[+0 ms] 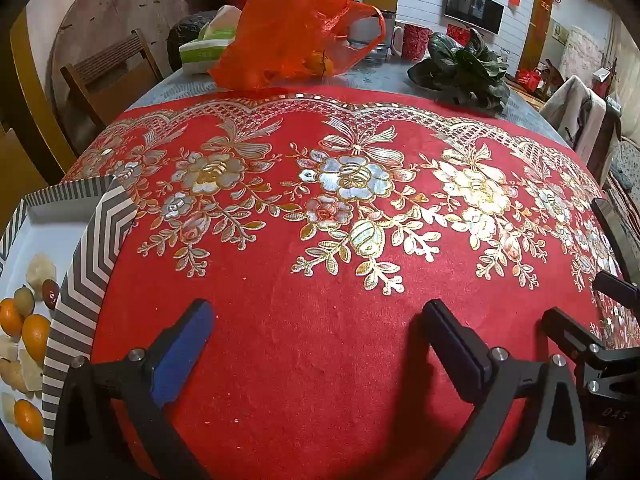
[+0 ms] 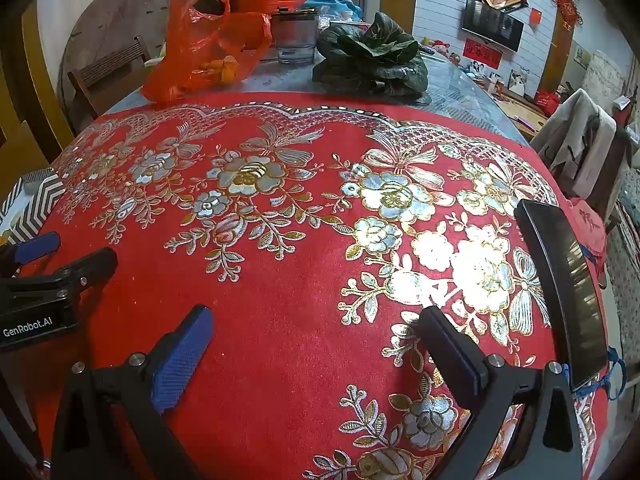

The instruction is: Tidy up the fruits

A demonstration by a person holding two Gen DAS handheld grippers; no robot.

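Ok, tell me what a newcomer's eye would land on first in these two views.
First the red cloth with gold and silver embroidered flowers, which covers most of the table. Next the translucent orange-red plastic bag with orange fruit inside at the far edge, beside a bunch of dark leafy greens. At the left sits a grey-and-white chevron-striped box holding small orange fruits and pale chunks.
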